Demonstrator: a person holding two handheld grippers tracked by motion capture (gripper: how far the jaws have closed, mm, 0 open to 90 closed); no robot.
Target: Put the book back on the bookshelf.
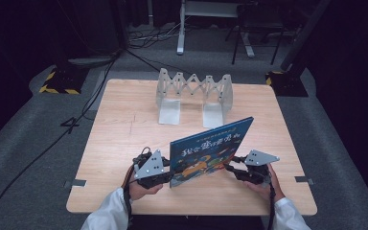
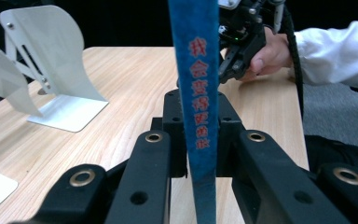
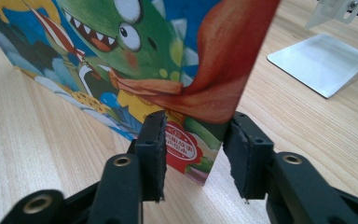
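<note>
- Left claw [image 1: 168, 168] is clamped on the spine edge of the book [image 1: 210, 151]; in the left gripper view the blue spine [image 2: 199, 93] runs straight up between the 2 black jaws, which press on it from both sides.
- Right claw [image 1: 229, 166] straddles the book's far lower corner; in the right gripper view the corner [image 3: 200, 154] sits between the pads [image 3: 151, 154] with a gap visible on the right side, so it reads as open around the book, not gripping it.
- Book location: it stands on its long edge, tilted, in the lower middle of the high view, on the counter [image 1: 124, 124], between the 2 hands and well apart from the rack.
- Doing the step well, as I judge it: the work looks like standing the book upright to carry it toward the rack [image 1: 194, 88] at the upper middle of the high view. The left claw should hold its grip on the spine, and the right claw should close squarely on the cover corner before any lift, so the book does not swing or fan open.
- Both claws should then rise together and keep the bottom edge level, since a thin cover can slip from a corner grip.
- Count: 1 book, 2 claws, 1 expanding rack with 2 flat metal feet [image 1: 169, 112], 1 counter.
</note>
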